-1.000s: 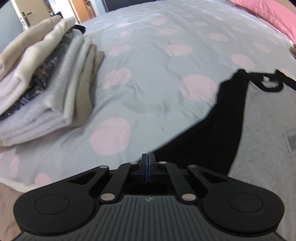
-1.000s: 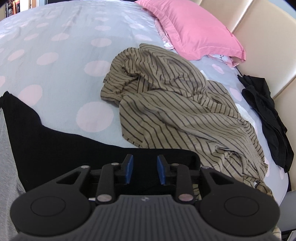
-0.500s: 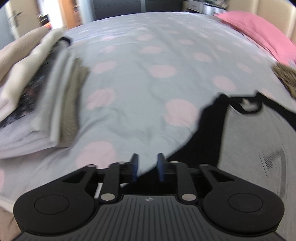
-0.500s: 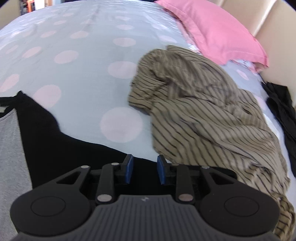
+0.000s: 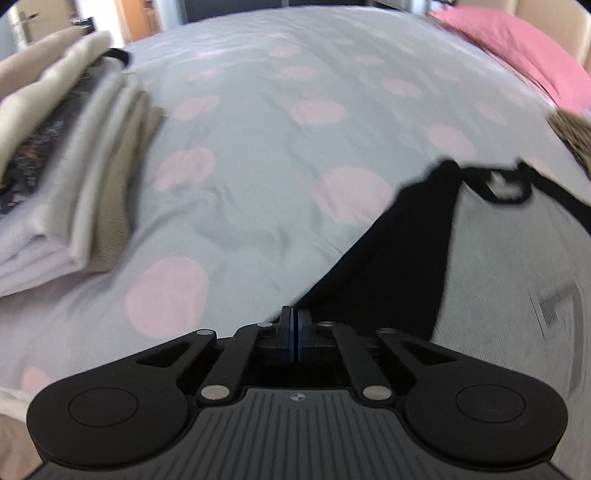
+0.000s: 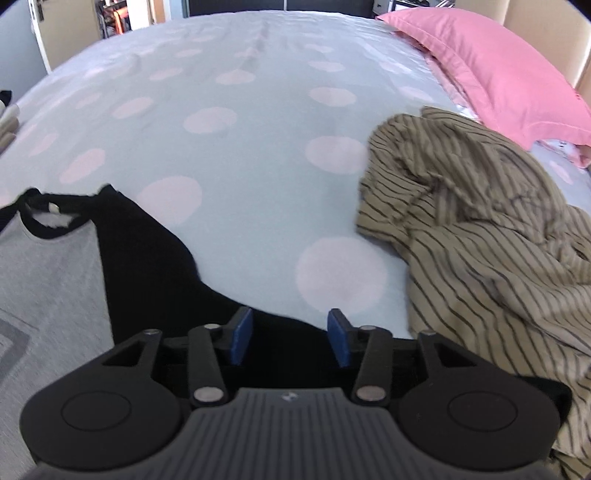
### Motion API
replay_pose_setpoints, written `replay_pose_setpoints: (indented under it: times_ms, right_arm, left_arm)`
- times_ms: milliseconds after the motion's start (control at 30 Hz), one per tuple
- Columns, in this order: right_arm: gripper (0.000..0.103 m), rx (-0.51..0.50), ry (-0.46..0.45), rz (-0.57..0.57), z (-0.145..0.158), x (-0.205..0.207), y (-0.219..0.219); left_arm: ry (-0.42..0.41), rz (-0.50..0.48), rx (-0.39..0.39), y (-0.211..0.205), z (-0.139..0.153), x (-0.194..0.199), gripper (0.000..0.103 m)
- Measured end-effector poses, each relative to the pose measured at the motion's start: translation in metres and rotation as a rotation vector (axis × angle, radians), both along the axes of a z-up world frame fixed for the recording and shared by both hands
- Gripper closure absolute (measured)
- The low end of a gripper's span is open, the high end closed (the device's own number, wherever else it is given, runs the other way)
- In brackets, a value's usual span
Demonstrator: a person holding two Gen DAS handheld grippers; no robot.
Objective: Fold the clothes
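Observation:
A grey shirt [image 5: 517, 280] with black sleeves and a black collar lies flat on the spotted bed cover [image 5: 258, 147]. In the left wrist view its black sleeve [image 5: 399, 254] runs down to my left gripper [image 5: 295, 332], which is shut on the sleeve's end. In the right wrist view the grey shirt [image 6: 48, 280] sits at the left, and its other black sleeve [image 6: 147, 258] stretches under my right gripper [image 6: 291, 334]. The right gripper is open, with its blue pads [image 6: 242, 334] wide apart above that sleeve's end and nothing between them.
A stack of folded clothes [image 5: 66, 166] sits at the left of the bed. A crumpled tan striped garment [image 6: 480, 240] lies close to the right of my right gripper. A pink pillow [image 6: 498, 66] rests by the beige headboard [image 6: 546, 29].
My left gripper opened half a second ago and has now shut at the sleeve's end. My right gripper's fingers have spread wider, and its view has swung left, away from the striped garment.

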State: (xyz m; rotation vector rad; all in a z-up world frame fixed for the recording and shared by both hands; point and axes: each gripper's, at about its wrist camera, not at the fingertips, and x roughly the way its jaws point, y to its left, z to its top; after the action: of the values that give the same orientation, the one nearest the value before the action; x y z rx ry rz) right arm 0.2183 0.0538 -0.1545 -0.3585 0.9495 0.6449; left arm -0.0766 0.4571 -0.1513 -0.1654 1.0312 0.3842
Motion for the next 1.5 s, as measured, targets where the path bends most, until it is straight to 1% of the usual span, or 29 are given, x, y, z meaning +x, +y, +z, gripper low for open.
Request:
replay_pose_setpoints:
  times_ms: [33,133,200,233,300,333,433,500,567,600,633,667,767,800,867,933,1033,1133,1300,1400,1500]
  right_arm:
    - [0.047,-0.011,0.009,0.007,-0.004,0.002,0.003]
    - [0.048,-0.031,0.043,0.01,-0.014,0.005,0.009]
    - [0.07,-0.031,0.045,0.019,-0.015,0.004,0.011]
    - [0.097,-0.044,0.03,0.033,-0.014,0.004,0.013]
    - [0.097,-0.055,-0.016,0.021,-0.01,0.004,0.015]
    - [0.097,-0.071,-0.037,0.0,-0.009,0.006,0.016]
    - [0.097,-0.109,-0.047,-0.005,-0.017,0.009,0.018]
    - [0.096,-0.119,-0.055,0.01,-0.019,0.006,0.021]
    - [0.086,-0.114,-0.047,0.016,-0.015,0.004,0.02]
    - [0.08,-0.1,-0.038,0.011,-0.011,0.003,0.018]
    - [0.071,-0.085,-0.029,0.005,-0.008,0.001,0.016]
    - [0.071,-0.071,-0.019,-0.001,-0.004,0.0,0.014]
    - [0.07,-0.028,0.008,-0.018,0.007,-0.004,0.008]
    - [0.069,-0.025,0.013,-0.004,0.01,-0.011,0.007]
    - [0.056,-0.023,0.019,0.032,0.016,-0.025,0.006]
    - [0.051,-0.032,0.025,0.071,0.022,-0.042,0.004]
    - [0.05,-0.072,0.014,0.126,0.031,-0.074,0.002]
    - [0.05,-0.07,0.019,0.184,0.038,-0.106,-0.008]
    - [0.05,-0.084,0.11,0.236,0.031,-0.156,-0.032]
    - [0.051,-0.092,0.173,0.272,0.019,-0.188,-0.047]
    - [0.055,-0.113,0.229,0.325,0.008,-0.217,-0.057]
  left_arm:
    - [-0.001,0.011,0.001,0.004,0.001,0.002,0.103]
    - [-0.006,0.042,0.01,0.013,0.002,0.008,0.103]
    - [-0.015,0.074,0.026,0.018,0.004,0.012,0.103]
    - [-0.02,0.09,0.036,0.02,0.005,0.014,0.103]
    - [-0.027,0.119,0.056,0.024,0.006,0.018,0.103]
    - [-0.017,0.13,0.065,0.025,0.005,0.021,0.103]
    - [0.043,0.148,0.084,0.024,-0.008,0.029,0.103]
    - [0.079,0.134,0.104,0.019,-0.016,0.032,0.103]
    - [0.09,0.114,0.119,0.014,-0.014,0.034,0.101]
    - [0.087,0.112,0.105,0.013,-0.011,0.033,0.094]
    - [0.074,0.119,0.087,0.013,-0.006,0.03,0.085]
    - [0.061,0.128,0.076,0.011,-0.001,0.026,0.082]
    - [0.048,0.126,0.071,0.002,0.014,0.012,0.081]
    - [0.046,0.119,0.059,-0.002,0.018,0.007,0.081]
    - [0.044,0.106,0.035,-0.011,0.026,-0.004,0.081]
    - [0.044,0.093,0.005,-0.023,0.033,-0.016,0.081]
    - [0.037,0.039,-0.017,-0.047,0.04,-0.041,0.081]
    - [0.057,-0.012,-0.025,-0.072,0.038,-0.068,0.081]
    - [0.099,-0.07,-0.055,-0.106,0.023,-0.108,0.081]
    - [0.112,-0.093,-0.077,-0.121,0.019,-0.13,0.081]
    - [0.125,-0.116,-0.102,-0.134,0.016,-0.151,0.081]
